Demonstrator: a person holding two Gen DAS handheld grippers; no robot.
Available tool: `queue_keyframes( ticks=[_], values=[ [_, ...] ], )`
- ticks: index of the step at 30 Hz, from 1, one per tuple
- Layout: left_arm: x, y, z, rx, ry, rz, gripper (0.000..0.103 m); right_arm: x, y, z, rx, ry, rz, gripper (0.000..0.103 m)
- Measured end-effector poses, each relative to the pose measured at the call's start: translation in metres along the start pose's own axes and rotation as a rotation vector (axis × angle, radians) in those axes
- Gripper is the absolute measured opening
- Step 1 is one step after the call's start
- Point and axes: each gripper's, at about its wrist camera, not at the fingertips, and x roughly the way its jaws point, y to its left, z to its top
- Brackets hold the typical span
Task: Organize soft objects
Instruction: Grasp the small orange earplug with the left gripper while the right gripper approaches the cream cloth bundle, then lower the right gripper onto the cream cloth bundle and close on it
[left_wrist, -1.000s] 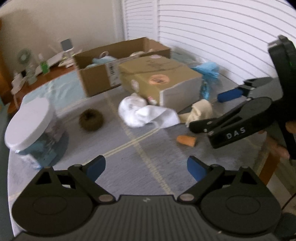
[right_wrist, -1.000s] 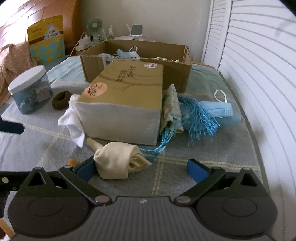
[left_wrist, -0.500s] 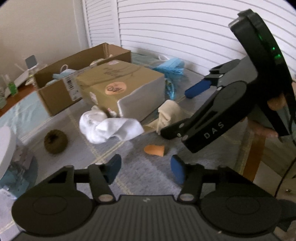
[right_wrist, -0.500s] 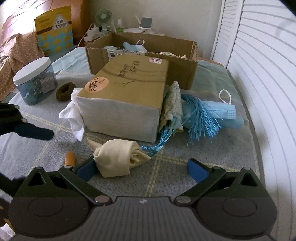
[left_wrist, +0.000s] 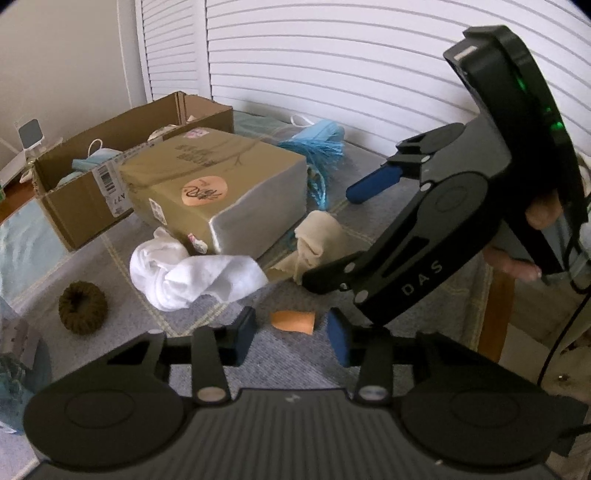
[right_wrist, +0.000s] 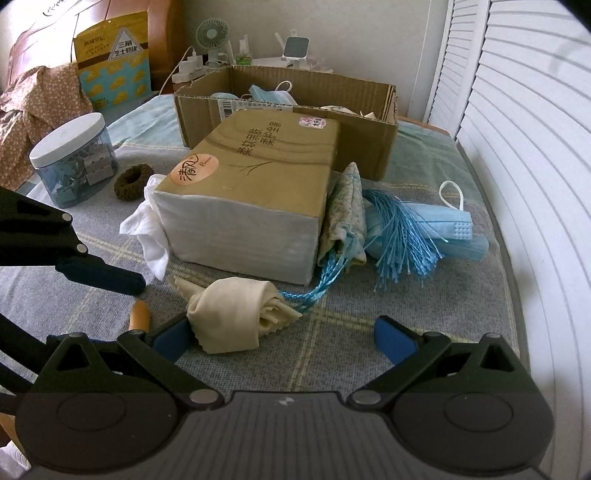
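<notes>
Left wrist view. The left claw (left_wrist: 291, 338) hovers low over the grey plaid surface (left_wrist: 147, 354), its jaws closing, with a small orange foam piece (left_wrist: 293, 321), probably an earplug, lying between and just beyond the blue pads (left_wrist: 338, 341); the pads do not yet press on it. Beyond it lie a crumpled white cloth (left_wrist: 195, 273), a dark knitted hair tie (left_wrist: 83, 304), and a cream cloth (left_wrist: 317, 236) beside the wrapped tissue pack (left_wrist: 218, 192). An open cardboard box (left_wrist: 85, 206) stands behind the pack. The right claw (left_wrist: 334, 236) reaches in from the right, held by a person's hand (left_wrist: 532, 240).

Right wrist view. The right claw (right_wrist: 284, 334) stands spread wide and holds nothing; the cream cloth (right_wrist: 236, 314) lies just ahead, touching its left pad (right_wrist: 171, 338). A blue tassel cord (right_wrist: 395, 236), a patterned pouch (right_wrist: 343, 218) and blue face masks (right_wrist: 447, 225) lie right of the tissue pack (right_wrist: 255, 192); the cardboard box (right_wrist: 369, 147) already holds masks. The orange piece (right_wrist: 139, 314) lies under the left claw's finger (right_wrist: 107, 275). A lidded jar of clips (right_wrist: 74, 158) stands at left.

Technique. The step appears to be pinching the orange piece. Being small and compressible, it should sit centred between the pads, the claw low enough to catch it without dragging the surface cloth; squeeze gently, then lift straight before carrying it toward the box.
</notes>
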Motion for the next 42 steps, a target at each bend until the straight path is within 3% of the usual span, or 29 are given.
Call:
queue_keyframes(
  ticks=[3,22,26,29,36,42],
  values=[
    [-0.002,-0.002,-0.001,0.001,-0.004,-0.007,0.023,0.000,0.000,0.000,0.002,-0.001,-0.002,0.103],
    [-0.030,0.025,-0.024,-0.211,-0.008,0.165,0.023,-0.004,0.012,-0.008,0.042,-0.042,-0.043,0.103],
    [-0.033,0.026,-0.024,-0.218,-0.017,0.170,0.023,-0.007,0.016,-0.007,0.043,-0.050,-0.049,0.103],
    [-0.033,0.027,-0.025,-0.220,-0.020,0.168,0.023,-0.007,0.023,-0.007,0.032,-0.051,0.006,0.103],
    [-0.034,0.030,-0.027,-0.237,-0.024,0.161,0.023,-0.001,0.031,-0.006,0.017,-0.040,-0.013,0.103],
    [-0.032,0.032,-0.028,-0.241,-0.019,0.159,0.023,-0.004,0.033,-0.017,0.017,-0.099,-0.017,0.103]
  ],
)
